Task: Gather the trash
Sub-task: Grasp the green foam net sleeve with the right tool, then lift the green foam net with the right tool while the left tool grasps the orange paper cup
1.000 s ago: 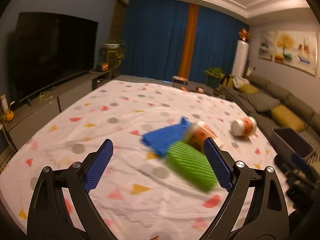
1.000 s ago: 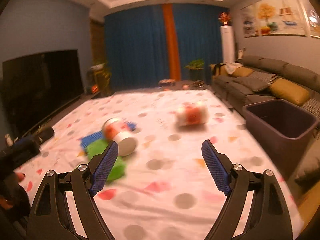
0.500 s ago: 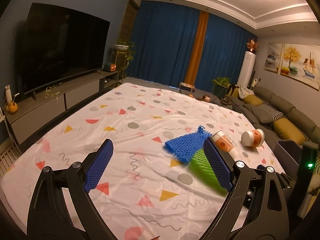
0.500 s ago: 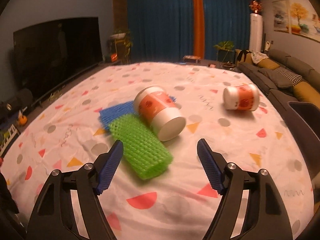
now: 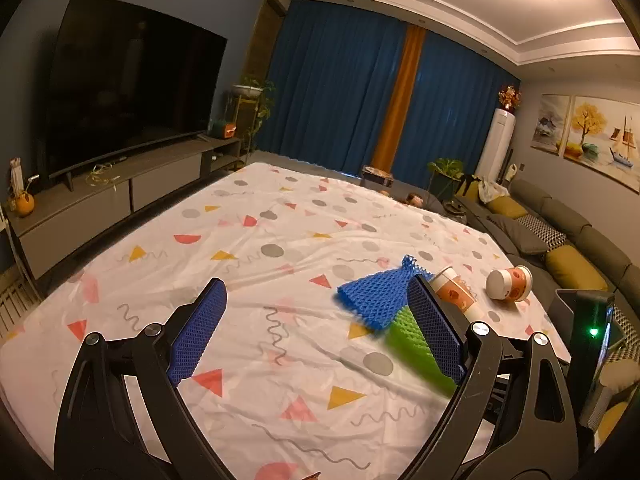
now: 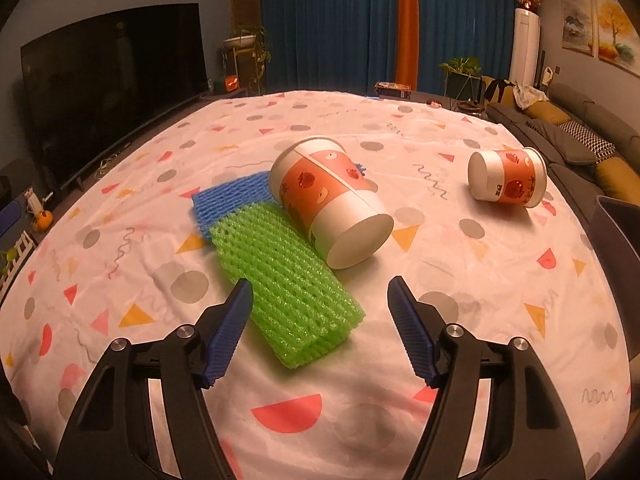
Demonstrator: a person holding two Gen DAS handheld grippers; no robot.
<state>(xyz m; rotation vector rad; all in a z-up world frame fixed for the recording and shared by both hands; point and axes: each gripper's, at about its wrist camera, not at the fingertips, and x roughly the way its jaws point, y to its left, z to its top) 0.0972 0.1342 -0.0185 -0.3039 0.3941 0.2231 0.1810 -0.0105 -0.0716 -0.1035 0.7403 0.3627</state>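
The right gripper (image 6: 320,316) had swung in low over the green foam mesh sleeve (image 6: 286,282), its jaws closing but not yet touching it; pickup looked imminent. The left gripper (image 5: 316,330) hung wide, empty. 2 glossy paper cups (image 6: 328,204) lay tipped on the patterned tablecloth (image 6: 460,264), 1 across a blue net sleeve (image 6: 228,196).

A wide table (image 6: 460,360) carries everything, draped in a white cloth (image 6: 132,240) printed with grey dots, coloured triangles and squiggles. On the cloth lie four things — a flat green foam-mesh sleeve (image 6: 286,284), its far end overlapping a blue foam-mesh sleeve (image 6: 230,196), an orange-and-white paper cup (image 6: 326,204) tipped on its side against both, and a second, similar paper cup (image 6: 508,178), also on its side, well apart to the right.
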